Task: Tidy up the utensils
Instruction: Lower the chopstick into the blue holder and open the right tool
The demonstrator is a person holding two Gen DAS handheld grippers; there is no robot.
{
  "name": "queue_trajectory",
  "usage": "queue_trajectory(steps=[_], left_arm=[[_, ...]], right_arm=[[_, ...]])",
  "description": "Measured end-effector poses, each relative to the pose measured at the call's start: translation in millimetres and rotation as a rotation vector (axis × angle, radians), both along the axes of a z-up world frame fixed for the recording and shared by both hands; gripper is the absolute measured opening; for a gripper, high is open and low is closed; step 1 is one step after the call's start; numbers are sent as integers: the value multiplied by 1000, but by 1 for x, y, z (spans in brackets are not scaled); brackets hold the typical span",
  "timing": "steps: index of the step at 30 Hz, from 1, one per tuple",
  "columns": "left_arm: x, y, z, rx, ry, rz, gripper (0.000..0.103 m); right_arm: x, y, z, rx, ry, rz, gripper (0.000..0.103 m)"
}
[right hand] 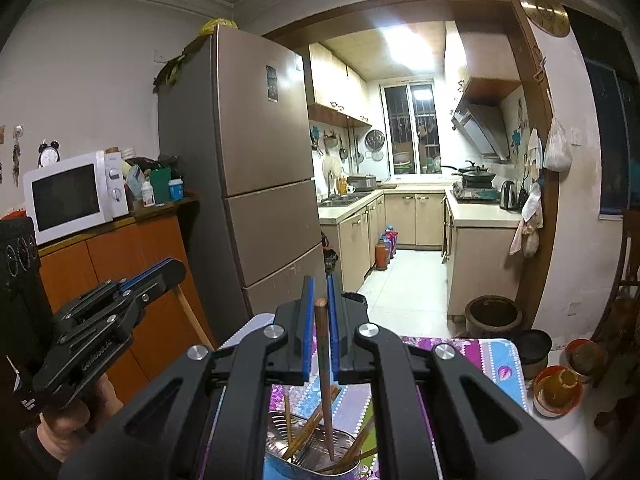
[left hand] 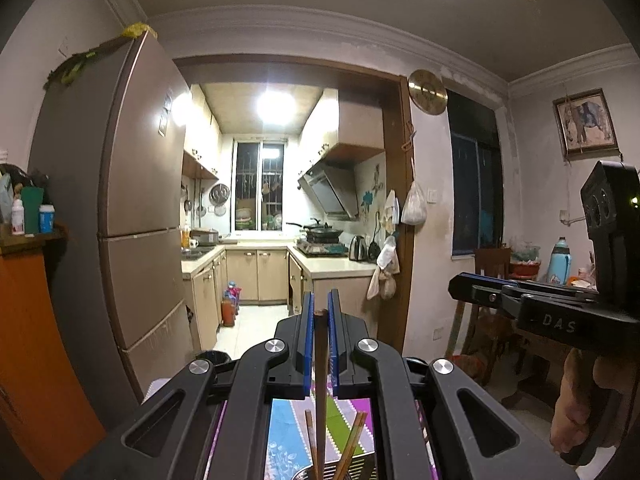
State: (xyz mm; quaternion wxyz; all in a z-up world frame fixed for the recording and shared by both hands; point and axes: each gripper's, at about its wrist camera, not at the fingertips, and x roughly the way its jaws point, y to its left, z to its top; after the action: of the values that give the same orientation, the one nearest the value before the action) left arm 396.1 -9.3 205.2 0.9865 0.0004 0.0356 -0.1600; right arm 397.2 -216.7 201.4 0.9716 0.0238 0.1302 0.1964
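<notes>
Left gripper (left hand: pixel 321 322) pinches dark chopstick (left hand: pixel 320 360) between blue pads, stick upright, long axis pointing down toward metal holder (right hand: pixel 316 452) on patterned cloth (right hand: pixel 492 360) near camera. Right gripper (right hand: pixel 320 312) likewise clamps own chopstick (right hand: pixel 325 368), tip already inside holder among loose chopsticks (right hand: pixel 304 432); likely both drop straight down

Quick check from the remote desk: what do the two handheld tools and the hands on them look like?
Both tools are matte black linkage frames with round silver pivot bolts and two narrow fingers faced with blue pads. The left tool and right tool look alike. The right tool's body carries white "DAS" lettering. A boxy black camera module tops each. Bare hands grip the handles; no sleeves or cables show.
</notes>
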Motion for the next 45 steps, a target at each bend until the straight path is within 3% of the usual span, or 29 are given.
queue_trajectory(steps=[11, 27, 28, 29, 31, 33, 35, 45], left_arm=[[28, -2, -29, 13, 68, 5, 8], [51, -6, -44, 53, 139, 23, 8], [51, -6, -44, 55, 140, 25, 9], [53, -5, -44, 54, 144, 27, 9], [55, -5, -44, 53, 147, 33, 25], [56, -4, -42, 50, 146, 43, 32], [57, -2, -43, 48, 147, 51, 35], [58, 7, -42, 29, 143, 98, 61]], right_arm=[[28, 6, -38, 0, 82, 2, 5], [37, 13, -48, -38, 106, -18, 6], [37, 13, -49, -40, 103, -23, 9], [36, 12, -48, -44, 96, -28, 19], [34, 11, -47, -46, 81, -37, 32], [32, 9, -45, -45, 69, -40, 36], [29, 7, -41, -44, 50, -48, 43], [24, 2, -40, -33, 37, -59, 59]])
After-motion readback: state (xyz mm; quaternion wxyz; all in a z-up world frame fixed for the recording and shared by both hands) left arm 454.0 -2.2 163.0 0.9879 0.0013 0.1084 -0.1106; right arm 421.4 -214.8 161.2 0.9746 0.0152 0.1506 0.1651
